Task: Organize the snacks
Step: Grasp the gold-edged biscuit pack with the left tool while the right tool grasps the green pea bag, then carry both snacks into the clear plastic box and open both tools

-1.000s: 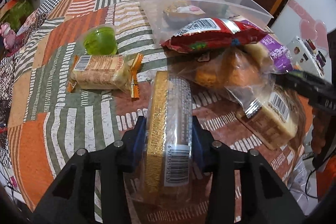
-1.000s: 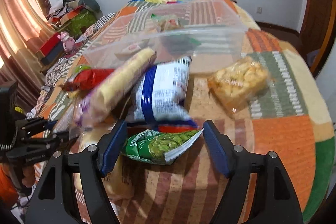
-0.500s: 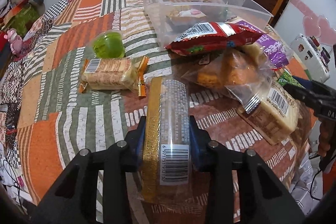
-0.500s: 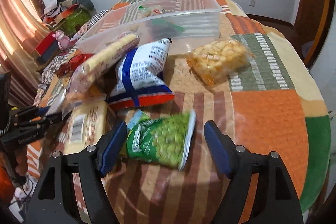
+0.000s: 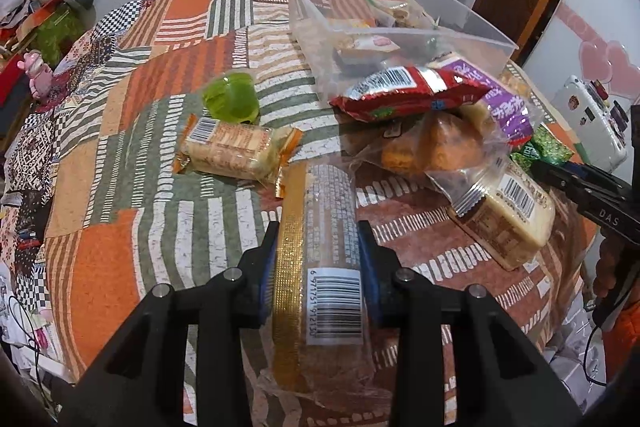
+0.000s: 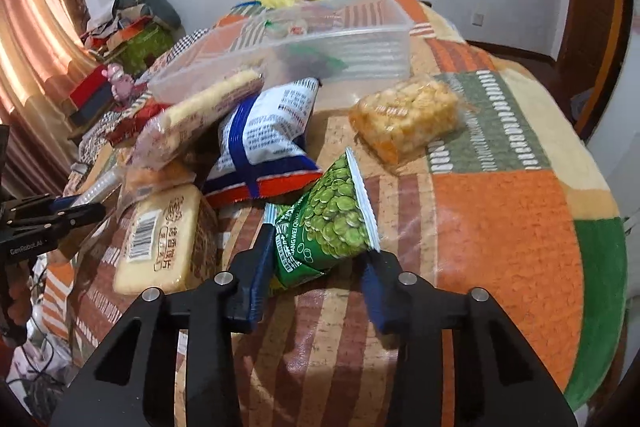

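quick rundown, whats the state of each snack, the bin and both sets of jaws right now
left gripper: jaws shut on the gold-edged cracker pack, held on edge
right gripper: jaws have just been closing, now pinching the green pea bag, tipped up
clear bin: open, no lid, a few snacks inside
red packet: lying atop the pile
blue and white bag: unopened, leaning on the pile
green jelly cup: on its side

The near end of the long cracker pack drops behind the black fingers and blurs. The clear box hides its snacks behind cloudy walls, and they are too small to name. The red bag covers part of the purple pack. The green pea bag hides its bottom corner behind a blue pad.
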A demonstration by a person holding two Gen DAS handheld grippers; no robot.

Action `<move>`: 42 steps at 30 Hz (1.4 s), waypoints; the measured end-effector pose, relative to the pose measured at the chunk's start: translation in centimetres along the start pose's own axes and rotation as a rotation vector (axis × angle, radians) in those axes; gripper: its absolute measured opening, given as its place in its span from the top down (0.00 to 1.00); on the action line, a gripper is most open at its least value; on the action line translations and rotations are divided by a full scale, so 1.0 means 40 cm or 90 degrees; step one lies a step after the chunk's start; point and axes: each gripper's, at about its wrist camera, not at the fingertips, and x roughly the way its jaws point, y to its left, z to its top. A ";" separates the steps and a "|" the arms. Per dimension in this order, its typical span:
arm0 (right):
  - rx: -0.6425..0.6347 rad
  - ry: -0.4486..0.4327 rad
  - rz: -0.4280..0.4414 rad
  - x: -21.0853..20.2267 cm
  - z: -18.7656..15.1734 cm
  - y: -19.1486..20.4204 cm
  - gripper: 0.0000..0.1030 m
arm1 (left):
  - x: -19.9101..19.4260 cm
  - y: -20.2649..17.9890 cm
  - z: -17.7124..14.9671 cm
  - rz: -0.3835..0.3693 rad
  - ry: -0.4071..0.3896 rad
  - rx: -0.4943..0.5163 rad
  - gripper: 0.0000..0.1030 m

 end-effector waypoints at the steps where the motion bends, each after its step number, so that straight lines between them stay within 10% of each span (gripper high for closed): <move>1: 0.001 -0.005 -0.001 -0.002 0.003 0.002 0.65 | -0.003 0.002 0.001 0.002 -0.002 -0.002 0.65; 42: 0.016 -0.171 -0.009 -0.055 0.221 -0.027 0.79 | -0.033 -0.069 0.363 -0.034 -0.155 0.016 0.65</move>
